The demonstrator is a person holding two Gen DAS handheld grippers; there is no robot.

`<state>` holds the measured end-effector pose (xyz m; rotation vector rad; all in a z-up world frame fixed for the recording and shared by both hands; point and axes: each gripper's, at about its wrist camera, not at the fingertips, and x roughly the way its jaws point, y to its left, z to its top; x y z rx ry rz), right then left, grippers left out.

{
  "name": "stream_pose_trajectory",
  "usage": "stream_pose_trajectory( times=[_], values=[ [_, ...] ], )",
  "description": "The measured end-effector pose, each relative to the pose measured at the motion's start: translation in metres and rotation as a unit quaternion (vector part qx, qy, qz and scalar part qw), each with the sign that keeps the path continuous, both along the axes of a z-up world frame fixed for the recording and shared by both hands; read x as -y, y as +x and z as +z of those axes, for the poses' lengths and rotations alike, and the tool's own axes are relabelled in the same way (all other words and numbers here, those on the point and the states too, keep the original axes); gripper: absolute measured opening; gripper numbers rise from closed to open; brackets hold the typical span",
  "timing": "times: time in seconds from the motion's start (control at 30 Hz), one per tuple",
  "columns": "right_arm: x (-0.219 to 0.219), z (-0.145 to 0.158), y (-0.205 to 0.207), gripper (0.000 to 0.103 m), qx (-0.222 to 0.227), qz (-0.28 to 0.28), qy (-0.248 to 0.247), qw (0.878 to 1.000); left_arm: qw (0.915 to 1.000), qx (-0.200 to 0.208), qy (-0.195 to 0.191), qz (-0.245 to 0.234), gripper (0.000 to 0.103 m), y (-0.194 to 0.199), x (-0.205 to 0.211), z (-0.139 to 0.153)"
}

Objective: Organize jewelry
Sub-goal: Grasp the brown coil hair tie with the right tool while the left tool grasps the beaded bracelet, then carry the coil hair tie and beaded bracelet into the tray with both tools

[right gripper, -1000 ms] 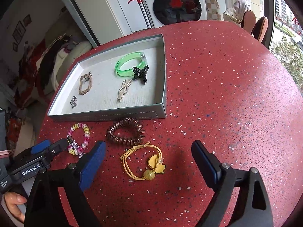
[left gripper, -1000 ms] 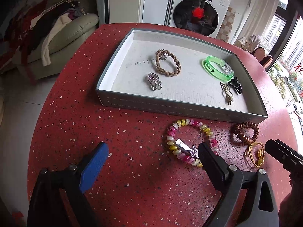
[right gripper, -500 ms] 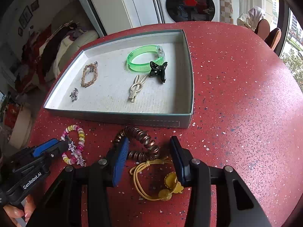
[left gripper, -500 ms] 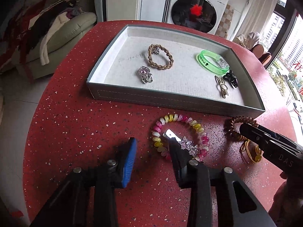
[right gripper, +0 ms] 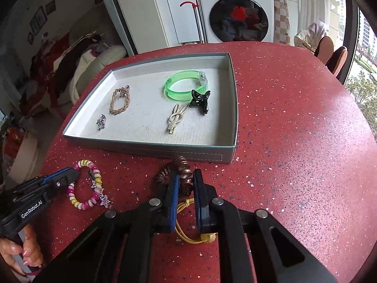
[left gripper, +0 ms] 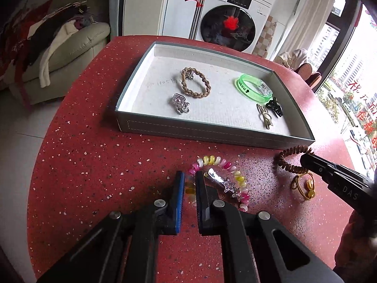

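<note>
Both wrist views look steeply down, close over the table (left gripper: pixel 94 165), sharing the tray (right gripper: pixel 146 152).

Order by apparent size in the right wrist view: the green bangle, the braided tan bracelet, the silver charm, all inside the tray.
1. green bangle
2. braided tan bracelet, only slightly smaller; close call
3. silver charm, clearly smallest

A home: washing machine (left gripper: pixel 227 27), clothes-strewn sofa (left gripper: pixel 70 47), red speckled table (left gripper: pixel 94 153).

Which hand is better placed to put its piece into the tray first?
Right. The right gripper is shut on the brown coil, close beside the tray wall. The left gripper jaws are closing around the bracelet, which lies farther from the tray.
</note>
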<state>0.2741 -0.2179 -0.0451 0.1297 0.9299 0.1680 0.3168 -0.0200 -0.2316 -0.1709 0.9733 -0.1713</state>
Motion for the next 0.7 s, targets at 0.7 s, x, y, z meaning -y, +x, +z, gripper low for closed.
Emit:
stream_pose_trajectory(
  times=[0.7],
  values=[
    [-0.004, 0.025, -0.014, 0.012, 0.019, 0.004, 0.039, 0.999, 0.9989, 0.028, -0.035, -0.014, 0.028, -0.014, -0.016, 0.033]
  ],
)
